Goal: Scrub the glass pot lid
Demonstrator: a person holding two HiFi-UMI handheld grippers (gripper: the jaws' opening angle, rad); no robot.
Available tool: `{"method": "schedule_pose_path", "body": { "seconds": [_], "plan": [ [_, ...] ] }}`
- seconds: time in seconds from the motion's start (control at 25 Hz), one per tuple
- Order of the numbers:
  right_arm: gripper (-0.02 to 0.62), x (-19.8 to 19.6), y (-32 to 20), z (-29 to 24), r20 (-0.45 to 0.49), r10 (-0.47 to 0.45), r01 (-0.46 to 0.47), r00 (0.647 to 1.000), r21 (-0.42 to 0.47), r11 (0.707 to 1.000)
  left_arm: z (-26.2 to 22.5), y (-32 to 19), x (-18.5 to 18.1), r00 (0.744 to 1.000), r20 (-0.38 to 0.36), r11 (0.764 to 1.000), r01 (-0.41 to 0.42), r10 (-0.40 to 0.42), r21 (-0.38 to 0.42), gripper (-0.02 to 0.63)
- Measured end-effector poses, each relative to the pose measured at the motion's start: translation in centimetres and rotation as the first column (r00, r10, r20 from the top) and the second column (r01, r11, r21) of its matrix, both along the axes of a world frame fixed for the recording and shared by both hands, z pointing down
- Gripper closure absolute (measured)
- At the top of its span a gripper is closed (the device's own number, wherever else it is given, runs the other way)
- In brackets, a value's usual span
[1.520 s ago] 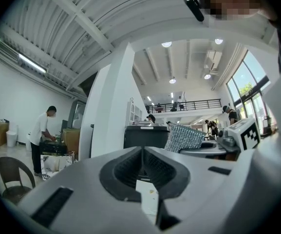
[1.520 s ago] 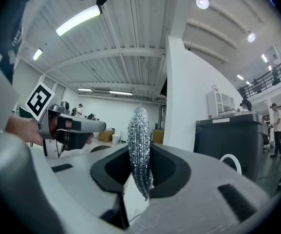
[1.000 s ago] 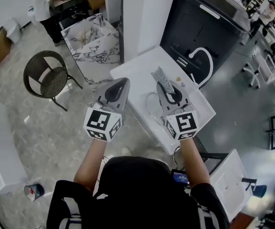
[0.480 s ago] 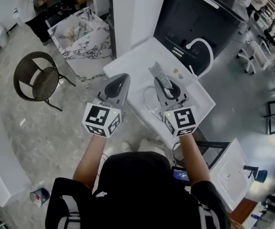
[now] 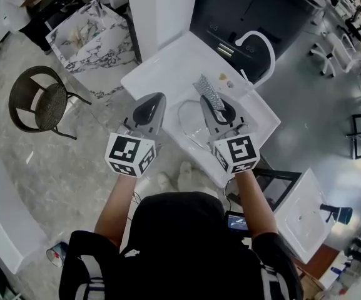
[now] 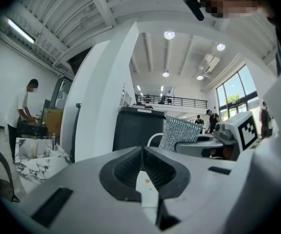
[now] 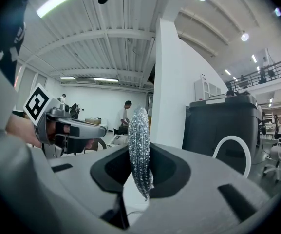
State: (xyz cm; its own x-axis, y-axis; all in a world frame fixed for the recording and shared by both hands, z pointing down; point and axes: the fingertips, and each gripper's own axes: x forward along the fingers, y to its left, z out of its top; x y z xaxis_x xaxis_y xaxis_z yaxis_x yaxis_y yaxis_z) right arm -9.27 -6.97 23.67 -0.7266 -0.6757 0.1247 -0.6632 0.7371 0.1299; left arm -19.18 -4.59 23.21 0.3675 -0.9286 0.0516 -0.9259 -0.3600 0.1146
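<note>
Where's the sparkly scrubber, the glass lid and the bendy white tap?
sparkly scrubber (image 7: 140, 147), right gripper view, its middle.
glass lid (image 5: 191, 127), head view, its clear pane.
white tap (image 7: 235, 137), right gripper view, top of its arch.

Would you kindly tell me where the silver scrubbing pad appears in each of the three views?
Head view: silver scrubbing pad just above centre.
Left gripper view: pad right of centre.
Right gripper view: pad upright at centre, between the jaws.
Shared landmark: black cabinet.
</note>
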Motion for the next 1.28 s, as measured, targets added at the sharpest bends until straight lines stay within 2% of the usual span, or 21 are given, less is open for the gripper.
{"method": "schedule_pose_path", "body": {
  "seconds": [0.36, 0.6, 0.8, 1.12, 1.28],
  "plan": [
    [0.531, 3.6, -3.3, 4.3, -0.011, 0.038, -0.039, 0.999, -0.092, 0.995, 4.6, -2.6, 2.1, 0.999, 0.016, 0.998, -0.032, 0.033, -0.053, 0.594],
    [0.531, 5.0, -4.4, 8.4, -0.031, 0.039, -0.044, 0.999, -0.195, 0.98, 8.2, -3.8, 2.2, 1.0, 0.008, 0.992, -0.018, 0.019, -0.128, 0.594],
    [0.531, 5.8, -5.1, 11.5, -0.054, 0.036, -0.049, 0.998, -0.255, 0.966, 11.5, -4.4, 4.2, 0.998, 0.015, 0.981, -0.056, 0.06, -0.183, 0.594],
    [0.531, 7.9, -4.3, 16.8, -0.134, 0.035, -0.078, 0.99, -0.332, 0.94, 17.1, -3.7, 8.0, 0.986, 0.018, 0.944, -0.152, 0.165, -0.291, 0.594],
    [0.531, 8.6, -4.2, 18.4, -0.151, 0.034, -0.086, 0.988, -0.352, 0.932, 19.7, -3.5, 9.1, 0.978, 0.023, 0.916, -0.187, 0.208, -0.354, 0.594]
  ]
}}
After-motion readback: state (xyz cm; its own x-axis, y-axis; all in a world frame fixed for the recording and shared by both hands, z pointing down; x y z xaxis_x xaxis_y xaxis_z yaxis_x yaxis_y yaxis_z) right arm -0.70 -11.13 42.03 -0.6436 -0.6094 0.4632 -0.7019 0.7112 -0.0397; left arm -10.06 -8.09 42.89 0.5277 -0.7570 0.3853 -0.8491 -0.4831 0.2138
